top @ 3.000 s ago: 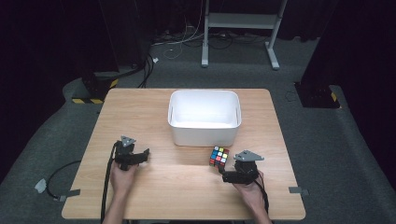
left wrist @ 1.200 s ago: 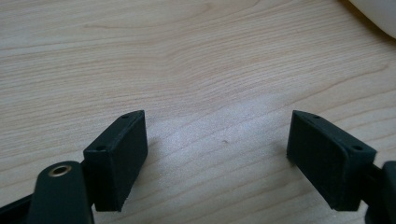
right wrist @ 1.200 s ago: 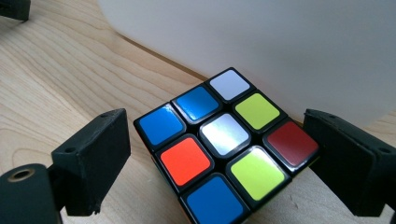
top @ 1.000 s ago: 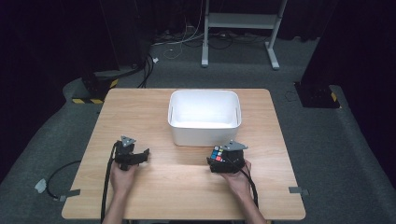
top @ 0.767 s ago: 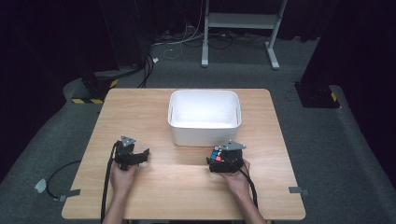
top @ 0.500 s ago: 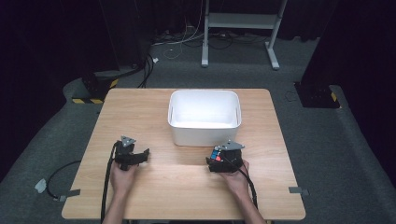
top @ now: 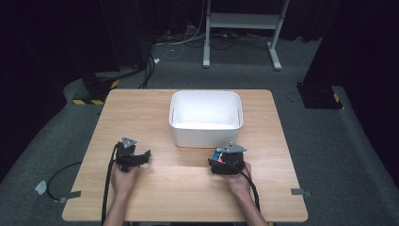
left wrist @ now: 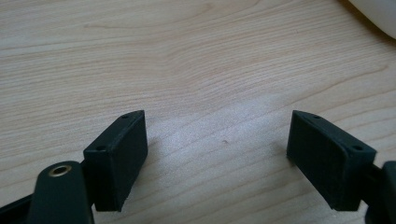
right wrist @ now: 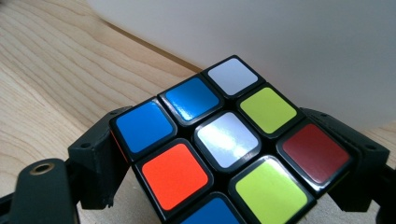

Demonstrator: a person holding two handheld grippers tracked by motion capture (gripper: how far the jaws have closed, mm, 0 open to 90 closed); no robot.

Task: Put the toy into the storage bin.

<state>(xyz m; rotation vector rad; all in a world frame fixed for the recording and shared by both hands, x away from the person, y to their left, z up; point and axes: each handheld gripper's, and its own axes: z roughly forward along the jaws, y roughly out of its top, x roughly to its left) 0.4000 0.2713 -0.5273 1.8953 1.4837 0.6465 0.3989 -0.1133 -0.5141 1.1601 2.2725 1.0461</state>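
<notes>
Near edge: person's hands on both tools. Left gripper (top: 141,157) rests on the wooden table (top: 188,197), jaws spread wide w/ nothing btwn them (bare wood there in left gripper view). Right gripper (top: 220,159) has jaws closed on a Rubik's cube (right wrist: 224,144), just in front of the white bin (top: 206,117) at table centre.

Bright table (top: 188,188) (dark surroundings), sharp close-ups.
</notes>
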